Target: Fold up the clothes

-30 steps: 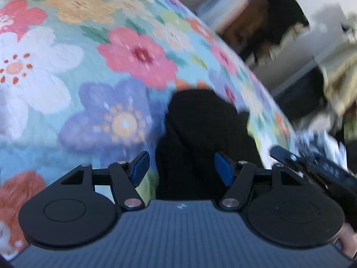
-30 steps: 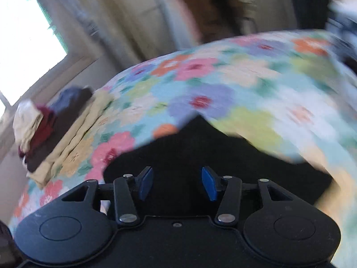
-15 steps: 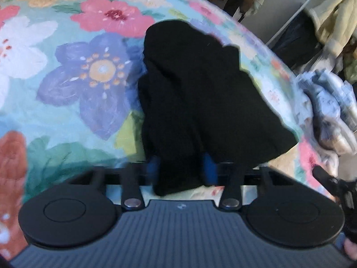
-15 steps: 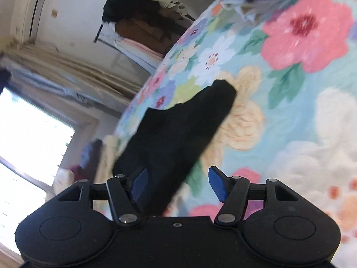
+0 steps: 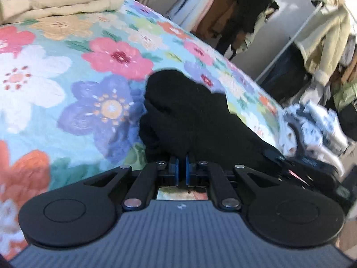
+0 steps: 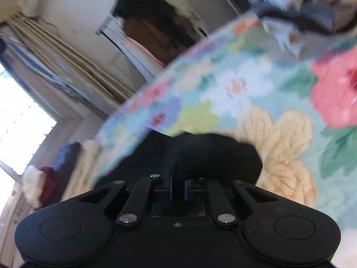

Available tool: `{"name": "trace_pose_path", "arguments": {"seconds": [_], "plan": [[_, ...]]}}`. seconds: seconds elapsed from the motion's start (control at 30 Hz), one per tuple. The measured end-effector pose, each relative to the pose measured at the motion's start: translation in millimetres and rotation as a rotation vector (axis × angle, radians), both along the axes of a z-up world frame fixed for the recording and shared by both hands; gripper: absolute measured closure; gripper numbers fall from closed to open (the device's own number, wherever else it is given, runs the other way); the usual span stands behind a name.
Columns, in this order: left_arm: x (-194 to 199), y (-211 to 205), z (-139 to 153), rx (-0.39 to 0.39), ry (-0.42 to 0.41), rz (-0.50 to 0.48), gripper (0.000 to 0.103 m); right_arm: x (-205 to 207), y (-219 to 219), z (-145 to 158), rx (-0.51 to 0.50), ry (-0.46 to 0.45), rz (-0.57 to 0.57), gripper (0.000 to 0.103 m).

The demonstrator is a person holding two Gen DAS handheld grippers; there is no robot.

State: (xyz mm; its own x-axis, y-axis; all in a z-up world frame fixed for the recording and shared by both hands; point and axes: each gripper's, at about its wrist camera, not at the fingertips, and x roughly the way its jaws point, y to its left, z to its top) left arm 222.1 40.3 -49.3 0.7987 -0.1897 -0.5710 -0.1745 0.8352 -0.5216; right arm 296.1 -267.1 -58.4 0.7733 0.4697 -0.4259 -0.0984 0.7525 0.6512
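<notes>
Right-wrist view motion-blurred: floral bedspread (image 6: 245, 84) smeared; black garment (image 6: 214, 154) edges indistinct, near part hidden behind gripper body. Clothes pile (image 6: 44, 178) cut by left edge.

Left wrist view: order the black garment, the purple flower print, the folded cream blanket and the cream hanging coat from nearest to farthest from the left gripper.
1. Black garment: pinched in the left gripper jaws, dead ahead.
2. Purple flower print: on the bedspread, ahead-left.
3. Folded cream blanket at far upper left and cream hanging coat at upper right: both farthest, too close to call.
</notes>
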Motion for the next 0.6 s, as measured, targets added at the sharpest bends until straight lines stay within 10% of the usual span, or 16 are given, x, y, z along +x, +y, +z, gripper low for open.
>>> {"name": "trace_pose_path", "arguments": {"seconds": [0.17,0.3,0.4,0.6], "plan": [[-35,0,1,-0.022,0.123,-0.02,0.098,-91,-4,25,-0.13,-0.034,-0.023,0.092],[-50,-17,-5,0.165,0.278,-0.036,0.1,-136,-24,-5,-0.128,0.078,-0.095,0.092],[-58,-14,11,0.315,0.242,0.059,0.101,-141,-36,-18,-0.135,0.12,-0.103,0.093],[-49,-14,24,0.041,0.01,-0.064,0.1,-138,-30,-5,-0.143,0.107,-0.064,0.085]]}}
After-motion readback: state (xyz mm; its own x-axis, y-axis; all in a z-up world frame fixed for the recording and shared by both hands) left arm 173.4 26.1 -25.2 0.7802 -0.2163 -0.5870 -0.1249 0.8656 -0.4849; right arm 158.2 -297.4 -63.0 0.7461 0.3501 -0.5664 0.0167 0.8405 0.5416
